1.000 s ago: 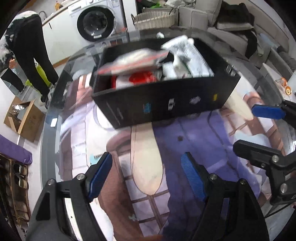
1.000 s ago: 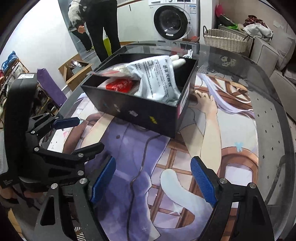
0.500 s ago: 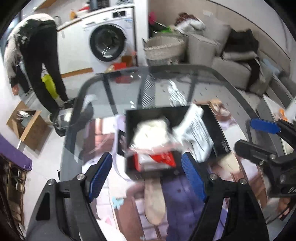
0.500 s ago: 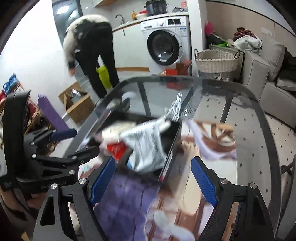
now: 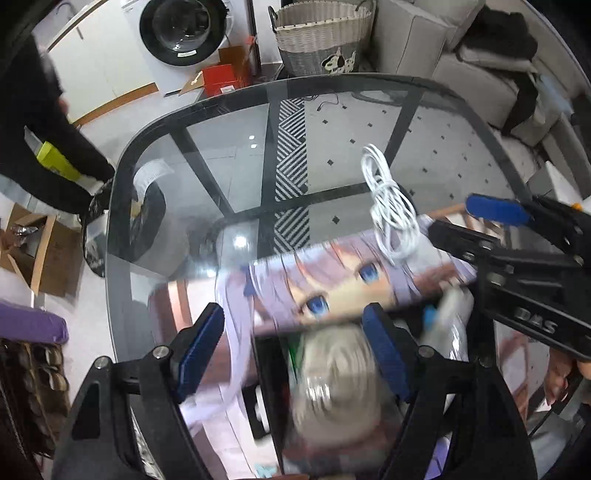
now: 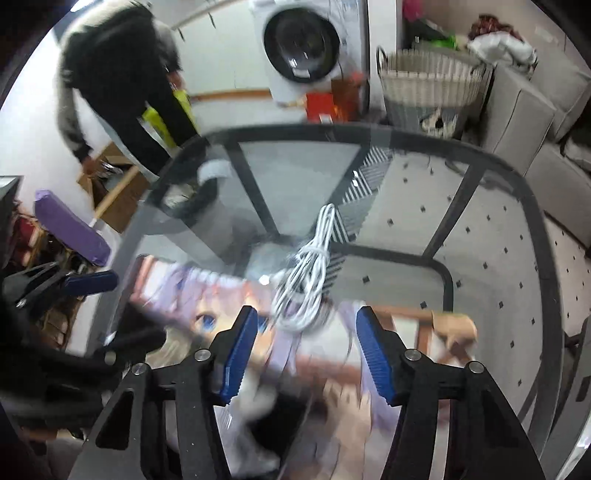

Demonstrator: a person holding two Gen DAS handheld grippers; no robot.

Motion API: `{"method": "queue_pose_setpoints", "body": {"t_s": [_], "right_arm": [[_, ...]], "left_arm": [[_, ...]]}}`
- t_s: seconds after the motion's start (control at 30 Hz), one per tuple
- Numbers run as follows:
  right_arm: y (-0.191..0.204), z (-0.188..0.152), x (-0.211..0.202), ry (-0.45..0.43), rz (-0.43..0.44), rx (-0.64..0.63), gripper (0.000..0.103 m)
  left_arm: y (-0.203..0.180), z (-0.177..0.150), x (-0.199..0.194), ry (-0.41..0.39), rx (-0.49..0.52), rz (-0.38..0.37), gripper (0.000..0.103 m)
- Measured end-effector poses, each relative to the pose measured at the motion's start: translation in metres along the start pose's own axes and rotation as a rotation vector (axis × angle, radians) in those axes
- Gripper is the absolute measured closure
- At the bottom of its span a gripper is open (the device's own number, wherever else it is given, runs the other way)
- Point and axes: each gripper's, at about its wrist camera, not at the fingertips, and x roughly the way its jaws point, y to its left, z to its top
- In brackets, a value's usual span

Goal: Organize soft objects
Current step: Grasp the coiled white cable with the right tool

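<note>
Right gripper (image 6: pixel 306 350) — cable (image 6: pixel 310 280) just ahead

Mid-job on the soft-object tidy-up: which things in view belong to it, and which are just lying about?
Belong to the job:
- bundled white cable on the glass table
- black storage box holding a pale plush item
- right gripper, closing, nothing between its pads

Lying about:
- wicker laundry basket
- white washing machine
- printed anime mat

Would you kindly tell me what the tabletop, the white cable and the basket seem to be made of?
Tabletop: glass, glossy; the floor tiles and frame show through it.
Cable: probably plastic-sheathed, smooth white, coiled and tied.
Basket: seemingly woven wicker or rattan, matte, with visible weave.
</note>
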Motion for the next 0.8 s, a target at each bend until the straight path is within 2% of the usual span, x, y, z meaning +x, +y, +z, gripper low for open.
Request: {"method": "queue_pose_setpoints", "body": {"t_s": [0.1, 0.17, 0.23, 0.27, 0.3, 0.33, 0.43, 0.53, 0.6, 0.7, 0.8], "right_arm": [[-0.003, 0.022, 0.035, 0.06, -0.008, -0.007, 0.045], [-0.005, 0.03, 0.06, 0.103, -0.017, -0.012, 0.045], [-0.008, 0.034, 0.075, 0.116, -0.004, -0.011, 0.046], [-0.006, 0.035, 0.081, 0.116, -0.004, -0.021, 0.051], [-0.003, 0.035, 0.084, 0.117, -0.01, -0.041, 0.077], [0.001, 0.034, 0.087, 0.12, -0.02, -0.069, 0.082], [0.003, 0.033, 0.087, 0.113, -0.007, -0.094, 0.083], [0.002, 0.031, 0.062, 0.052, -0.019, -0.102, 0.083], [0.003, 0.024, 0.039, 0.014, 0.002, -0.086, 0.083], [0.01, 0.007, -0.011, -0.076, 0.027, -0.09, 0.083], [0.018, -0.016, -0.047, -0.123, 0.067, -0.092, 0.083]], "left_arm": [[0.001, 0.014, 0.009, -0.015, 0.001, 0.007, 0.025], [0.004, 0.017, 0.017, -0.007, -0.011, -0.014, 0.025], [0.004, 0.02, 0.021, -0.01, -0.003, -0.012, 0.025], [0.002, 0.022, 0.023, -0.018, 0.006, -0.007, 0.025], [0.003, 0.023, 0.024, -0.027, 0.008, -0.001, 0.025], [0.004, 0.024, 0.025, -0.03, 0.004, 0.003, 0.025], [0.009, 0.02, 0.025, -0.017, -0.024, -0.036, 0.025], [0.013, 0.012, 0.014, -0.032, -0.049, -0.033, 0.025], [0.011, 0.003, -0.002, -0.059, -0.049, -0.041, 0.025], [0.009, -0.014, -0.03, -0.131, -0.074, -0.04, 0.025], [0.004, -0.038, -0.059, -0.215, -0.1, -0.036, 0.025]]}}
